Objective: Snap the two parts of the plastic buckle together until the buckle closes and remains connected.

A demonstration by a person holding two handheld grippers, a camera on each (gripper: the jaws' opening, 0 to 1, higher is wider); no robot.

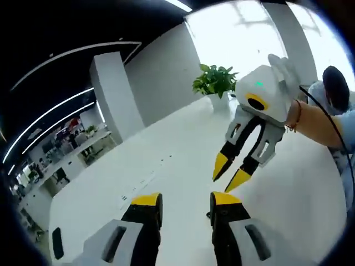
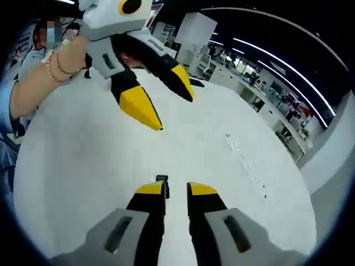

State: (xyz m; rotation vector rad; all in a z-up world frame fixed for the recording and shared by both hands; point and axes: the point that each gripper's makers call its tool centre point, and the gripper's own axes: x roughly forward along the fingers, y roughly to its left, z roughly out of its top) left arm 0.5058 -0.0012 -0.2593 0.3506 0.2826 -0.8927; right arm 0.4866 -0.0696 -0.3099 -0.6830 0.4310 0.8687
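A small black buckle piece lies on the white table, just past the left fingertip of my right gripper. That gripper's jaws stand a narrow gap apart with nothing between them. In the left gripper view, my left gripper is open and empty above the table. A small dark bit, too small to identify, shows beside its right jaw. The right gripper, held by a hand, hangs point-down just beyond it. The left gripper hovers over the table with its jaws spread.
A potted plant stands at the table's far end beside a white pillar. A seated person is at the table's right edge. Flush outlet plates run along the table. Office desks lie beyond.
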